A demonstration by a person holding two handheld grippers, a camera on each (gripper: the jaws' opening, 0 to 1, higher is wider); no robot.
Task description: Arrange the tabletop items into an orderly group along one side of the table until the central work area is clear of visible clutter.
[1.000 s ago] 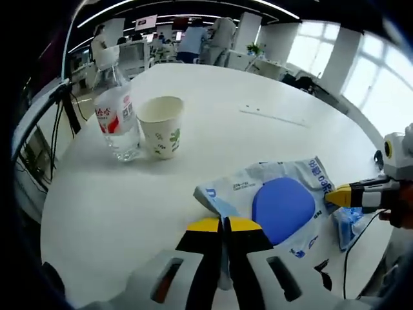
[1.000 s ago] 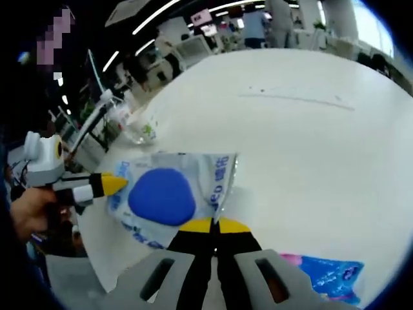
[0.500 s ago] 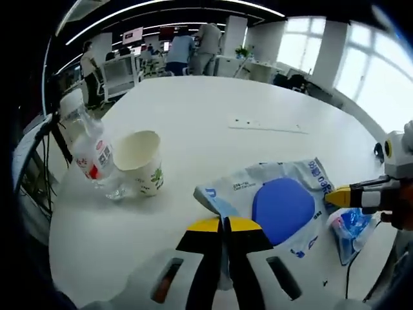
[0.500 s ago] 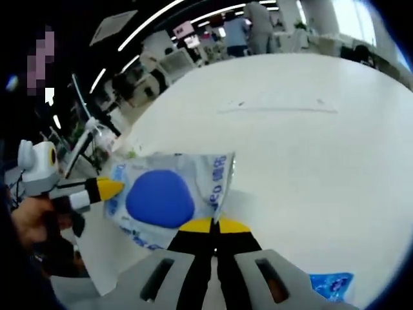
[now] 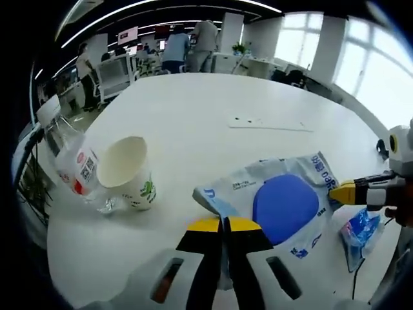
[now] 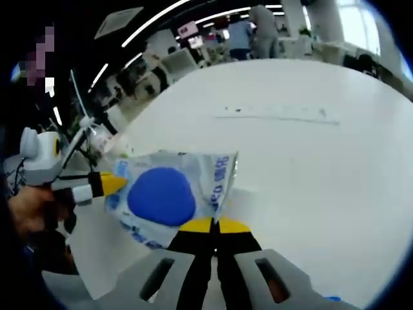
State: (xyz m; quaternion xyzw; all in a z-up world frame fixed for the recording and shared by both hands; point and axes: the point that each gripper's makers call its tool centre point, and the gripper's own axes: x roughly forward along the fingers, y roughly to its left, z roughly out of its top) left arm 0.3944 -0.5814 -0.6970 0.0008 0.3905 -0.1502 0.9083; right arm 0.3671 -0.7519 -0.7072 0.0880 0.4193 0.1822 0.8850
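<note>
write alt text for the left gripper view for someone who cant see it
The left claw, shut, pinches one edge of a white and blue plastic packet held above a white round table, while the right claw grips the packet's opposite edge. To the left a paper cup and a water bottle appear tilted, side by side.

Clear packet (image 5: 277, 200) with blue disc; water bottle (image 5: 74, 171) touching tilted paper cup (image 5: 129, 171).

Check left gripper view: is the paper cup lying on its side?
No, the paper cup stands on its base on the white table, mouth up, right beside the water bottle.
</note>
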